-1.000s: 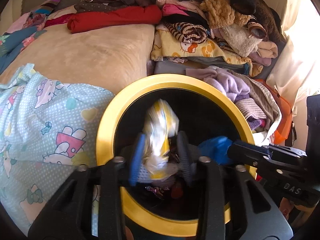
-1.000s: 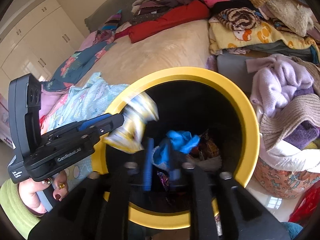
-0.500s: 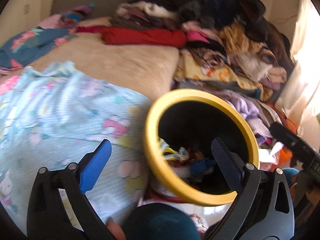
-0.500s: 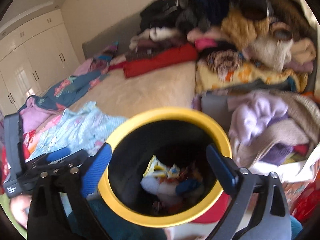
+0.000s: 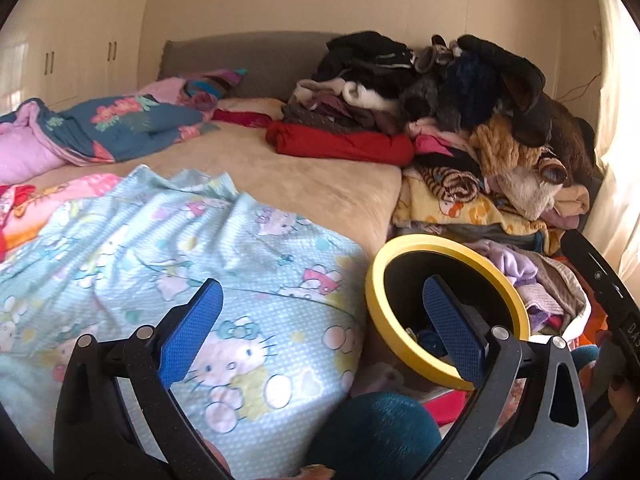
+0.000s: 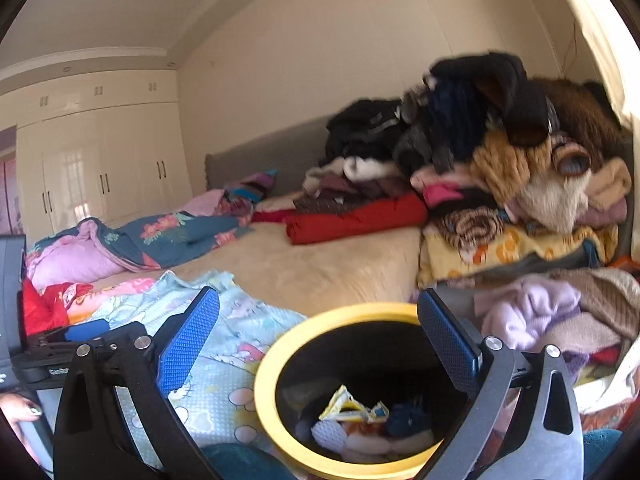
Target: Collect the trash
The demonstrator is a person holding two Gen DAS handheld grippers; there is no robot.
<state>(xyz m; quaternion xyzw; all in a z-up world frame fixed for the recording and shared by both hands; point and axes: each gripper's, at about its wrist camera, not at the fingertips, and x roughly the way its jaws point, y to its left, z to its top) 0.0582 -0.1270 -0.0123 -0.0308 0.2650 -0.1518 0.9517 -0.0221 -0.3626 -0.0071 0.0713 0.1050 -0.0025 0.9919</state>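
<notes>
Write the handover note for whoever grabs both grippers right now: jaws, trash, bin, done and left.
Left gripper: jaws have just opened wide, nothing between them, over the blanket beside the bin.
Right gripper: jaws have also just opened wide, empty, above the bin's rim.
Trash: a yellow-and-white wrapper and a blue scrap lie in the bin with other litter.
Done: both pieces dropped in.
Left: no loose trash shows on the bed; look elsewhere for more.
</notes>
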